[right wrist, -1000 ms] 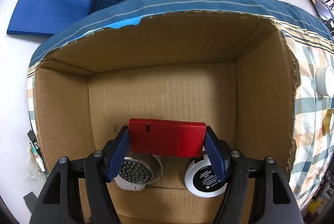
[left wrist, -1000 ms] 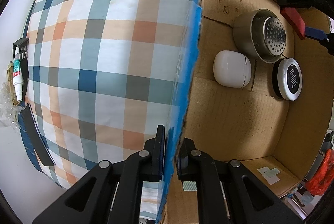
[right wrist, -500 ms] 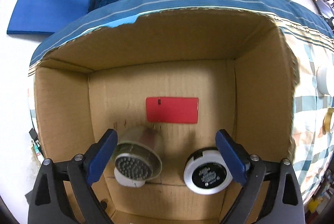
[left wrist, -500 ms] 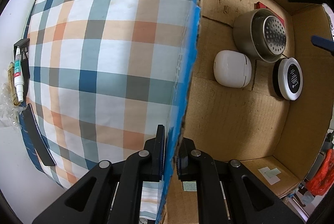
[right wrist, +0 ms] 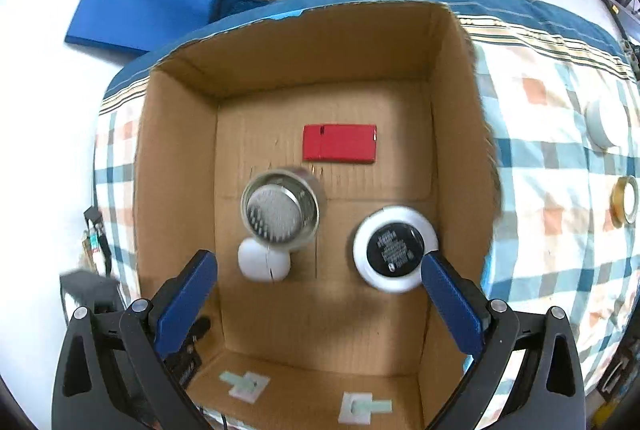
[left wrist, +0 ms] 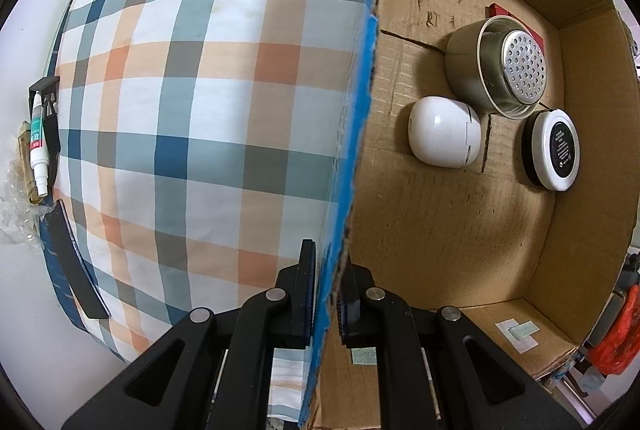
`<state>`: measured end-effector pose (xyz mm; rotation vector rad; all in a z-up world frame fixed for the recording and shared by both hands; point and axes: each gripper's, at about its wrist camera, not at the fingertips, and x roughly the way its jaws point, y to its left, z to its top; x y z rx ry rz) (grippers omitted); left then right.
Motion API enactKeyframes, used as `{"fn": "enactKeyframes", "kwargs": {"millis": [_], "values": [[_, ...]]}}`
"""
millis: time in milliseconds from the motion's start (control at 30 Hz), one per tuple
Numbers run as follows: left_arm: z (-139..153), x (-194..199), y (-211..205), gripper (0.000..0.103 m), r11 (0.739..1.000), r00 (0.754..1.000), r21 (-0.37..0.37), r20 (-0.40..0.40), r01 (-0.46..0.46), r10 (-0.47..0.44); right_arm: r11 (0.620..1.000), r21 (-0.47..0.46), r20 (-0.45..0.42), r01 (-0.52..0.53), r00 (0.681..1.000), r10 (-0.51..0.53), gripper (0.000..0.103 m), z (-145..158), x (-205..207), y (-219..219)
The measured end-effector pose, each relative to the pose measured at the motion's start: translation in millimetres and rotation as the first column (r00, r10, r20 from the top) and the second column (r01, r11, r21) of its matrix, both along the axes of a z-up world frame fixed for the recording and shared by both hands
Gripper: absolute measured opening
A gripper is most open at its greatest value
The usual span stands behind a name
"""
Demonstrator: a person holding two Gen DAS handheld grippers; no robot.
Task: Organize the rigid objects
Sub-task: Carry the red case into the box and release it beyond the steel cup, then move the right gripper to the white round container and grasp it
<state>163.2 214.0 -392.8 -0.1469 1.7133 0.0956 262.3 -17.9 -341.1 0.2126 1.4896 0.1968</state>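
So the red case [right wrist: 339,143] is now let go: a second ago it was clamped between the blue pads of the right gripper [right wrist: 318,292] low in the box [right wrist: 180,189], half a second ago it was already lying flat on the box floor, and now the right gripper is pulled up and back, jaws wide apart with nothing between them. That drop looks done, so one more rigid item can be counted as sorted.

The left gripper [left wrist: 327,290] hasn't budged across the frames. It's pinched tight on the near-left wall of the box, one finger outside against the checked bedspread [left wrist: 200,89], one inside, presumably to keep the box from sliding on the bed.

Count inside the box, four things:
- one red case, flat on the floor toward the far wall
- one metal strainer cup [right wrist: 280,211], near the middle, a bit blurred in the right view
- one white pod [right wrist: 264,262], touching the cup's near side
- one round tin [right wrist: 395,248] with a black label, right of the cup

Still out on the bedspread, right of the box, two items can be seen: one white round thing [right wrist: 606,123] at the frame edge and one tape roll [right wrist: 625,199]. Those are probably what's left to be picked up, so the job is judged past halfway but not finished.

A white tube [left wrist: 38,145] lies on the floor off the left edge of the bed; whether it belongs to the task can't be told.
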Motion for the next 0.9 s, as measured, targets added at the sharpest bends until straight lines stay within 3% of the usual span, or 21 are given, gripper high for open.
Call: {"fn": "enactKeyframes", "kwargs": {"millis": [333,567,733,900], "values": [[3,1,-12,0.007,0.999,0.999,0.012,0.001,0.034,-0.034,0.999,0.004,0.055,0.045,0.997,-0.045,0.103,33,-46,-34],[6,6,-21,0.007,0.998,0.998,0.017,0.003,0.056,-0.056,0.984,-0.009,0.093,0.177,0.980,-0.175,0.103,44,-63,-87],[5,7,-24,0.007,0.999,0.999,0.023,0.003,0.049,-0.049,0.930,-0.058,0.145,0.362,0.925,-0.351,0.103,43,-66,-153],[7,7,-17,0.007,1.000,1.000,0.024,-0.001,0.013,-0.013,0.832,-0.065,0.227,0.551,0.820,-0.525,0.103,30,-59,-226]]}}
